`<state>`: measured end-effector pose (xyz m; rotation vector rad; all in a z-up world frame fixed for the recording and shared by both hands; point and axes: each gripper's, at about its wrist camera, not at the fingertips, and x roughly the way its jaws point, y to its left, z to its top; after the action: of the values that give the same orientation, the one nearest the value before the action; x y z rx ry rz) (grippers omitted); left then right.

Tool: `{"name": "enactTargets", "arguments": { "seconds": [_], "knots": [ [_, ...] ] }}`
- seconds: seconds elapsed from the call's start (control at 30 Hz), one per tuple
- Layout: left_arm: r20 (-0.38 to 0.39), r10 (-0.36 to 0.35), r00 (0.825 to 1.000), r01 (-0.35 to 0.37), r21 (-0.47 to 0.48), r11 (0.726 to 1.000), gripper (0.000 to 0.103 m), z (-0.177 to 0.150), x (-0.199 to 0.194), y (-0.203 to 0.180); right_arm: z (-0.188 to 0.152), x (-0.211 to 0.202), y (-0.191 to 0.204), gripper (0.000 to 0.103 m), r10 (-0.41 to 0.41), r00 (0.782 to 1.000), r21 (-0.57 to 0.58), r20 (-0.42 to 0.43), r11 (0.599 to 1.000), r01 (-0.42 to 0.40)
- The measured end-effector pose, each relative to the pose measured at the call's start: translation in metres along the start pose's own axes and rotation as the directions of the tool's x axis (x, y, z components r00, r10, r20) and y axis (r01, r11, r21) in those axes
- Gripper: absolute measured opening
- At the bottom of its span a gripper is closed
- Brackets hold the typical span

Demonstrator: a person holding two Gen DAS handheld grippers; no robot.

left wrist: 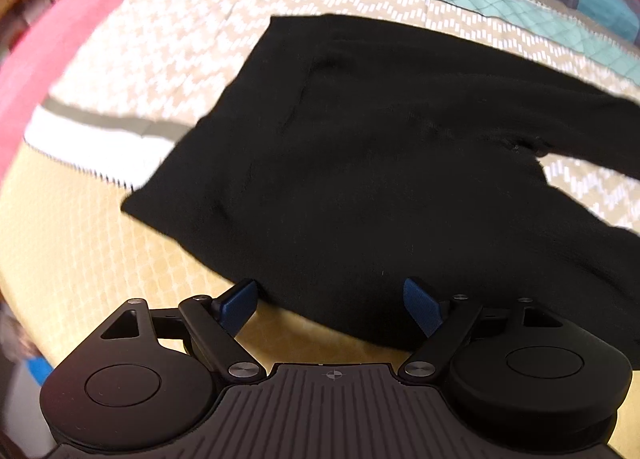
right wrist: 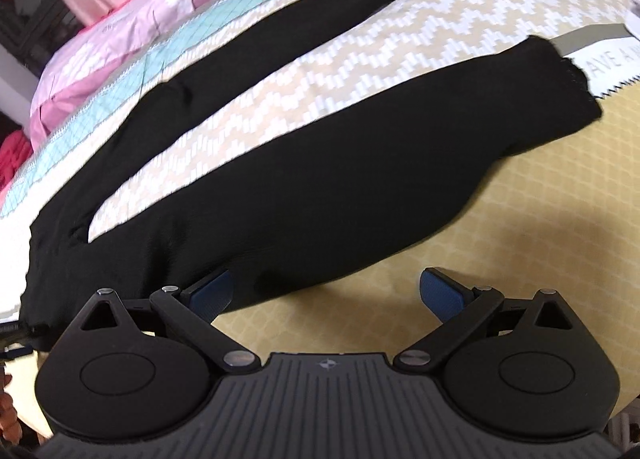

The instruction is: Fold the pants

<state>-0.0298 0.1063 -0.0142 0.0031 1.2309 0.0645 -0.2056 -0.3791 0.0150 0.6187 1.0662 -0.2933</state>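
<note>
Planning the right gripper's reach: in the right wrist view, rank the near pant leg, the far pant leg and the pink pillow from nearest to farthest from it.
From the right gripper:
1. Near pant leg, just ahead.
2. Far pant leg, beyond the zigzag strip.
3. Pink pillow, upper left, past the teal band.

Soft, warm indoor light, fisheye bend, some blur

Both wrist views bulge strongly, so the bed (left wrist: 100,243) curves away at the edges, where motion smear softens the quilt pattern. The black pants (right wrist: 320,179) swallow light and show hardly any fold detail. A soft shadow lies on the yellow quilt under the right gripper (right wrist: 326,291); corners go dark.
</note>
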Motion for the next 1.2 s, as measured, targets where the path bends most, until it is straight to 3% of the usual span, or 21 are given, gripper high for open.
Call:
{"name": "enactTargets", "arguments": {
  "seconds": [0.07,0.13,0.2,0.27,0.43,0.6,0.67,0.73,0.8,0.9,0.93,0.97,1.0,1.03,1.1,1.2],
  "knots": [
    [-0.009,-0.116,0.993,0.114,-0.1,0.988,0.103,-0.002,-0.005,0.025,-0.001,-0.01,-0.011,0.097,0.008,0.999,0.03,0.053,1.0,-0.01],
    [-0.015,-0.268,0.963,0.259,-0.217,0.941,0.103,-0.007,-0.004,0.052,-0.003,-0.018,-0.029,0.08,0.042,0.994,0.111,0.098,0.992,-0.053],
    [-0.026,-0.351,0.936,0.323,-0.331,0.887,0.103,-0.012,0.007,0.074,-0.006,-0.02,-0.05,0.065,0.084,0.99,0.202,0.112,0.974,-0.106],
    [-0.001,-0.39,0.921,0.358,-0.397,0.845,0.103,-0.012,0.015,0.087,-0.01,-0.016,-0.066,0.065,0.123,0.984,0.271,0.125,0.95,-0.153],
    [0.103,-0.48,0.871,0.47,-0.457,0.755,0.103,-0.001,0.031,0.097,-0.005,-0.007,-0.083,0.07,0.189,0.96,0.333,0.209,0.909,-0.251],
    [0.156,-0.508,0.847,0.515,-0.479,0.711,0.103,-0.002,0.035,0.101,0.001,0.002,-0.099,0.071,0.223,0.933,0.408,0.282,0.852,-0.327],
    [0.162,-0.506,0.847,0.515,-0.485,0.707,0.103,-0.005,0.034,0.104,0.001,0.003,-0.099,0.07,0.237,0.928,0.435,0.286,0.831,-0.347],
    [0.17,-0.513,0.841,0.523,-0.497,0.693,0.103,-0.007,0.036,0.11,0.0,0.001,-0.104,0.06,0.241,0.931,0.441,0.273,0.829,-0.344],
    [0.172,-0.519,0.837,0.527,-0.504,0.684,0.103,-0.004,0.038,0.113,-0.003,0.003,-0.108,0.06,0.257,0.925,0.454,0.28,0.814,-0.363],
    [0.154,-0.512,0.845,0.511,-0.514,0.689,0.103,0.005,0.043,0.113,-0.004,0.003,-0.109,0.058,0.259,0.924,0.468,0.282,0.803,-0.368],
    [0.149,-0.504,0.851,0.502,-0.516,0.694,0.102,0.008,0.043,0.112,-0.002,0.001,-0.106,0.044,0.243,0.934,0.454,0.261,0.823,-0.341],
    [0.136,-0.497,0.857,0.489,-0.516,0.703,0.086,0.011,0.043,0.111,0.001,0.0,-0.104,0.029,0.211,0.95,0.42,0.229,0.86,-0.291],
    [0.12,-0.493,0.861,0.479,-0.517,0.709,0.083,0.013,0.045,0.11,0.004,0.001,-0.1,0.012,0.18,0.966,0.384,0.183,0.892,-0.239],
    [0.113,-0.491,0.864,0.473,-0.519,0.712,0.089,0.014,0.043,0.11,0.007,0.0,-0.098,0.012,0.184,0.969,0.368,0.164,0.9,-0.234],
    [0.11,-0.479,0.871,0.465,-0.496,0.733,0.079,0.02,0.038,0.11,0.015,-0.005,-0.094,0.012,0.178,0.973,0.345,0.148,0.912,-0.22],
    [0.123,-0.486,0.865,0.483,-0.462,0.744,0.079,0.034,0.027,0.108,0.037,-0.017,-0.079,0.011,0.193,0.967,0.294,0.168,0.926,-0.236]
  ]
}}
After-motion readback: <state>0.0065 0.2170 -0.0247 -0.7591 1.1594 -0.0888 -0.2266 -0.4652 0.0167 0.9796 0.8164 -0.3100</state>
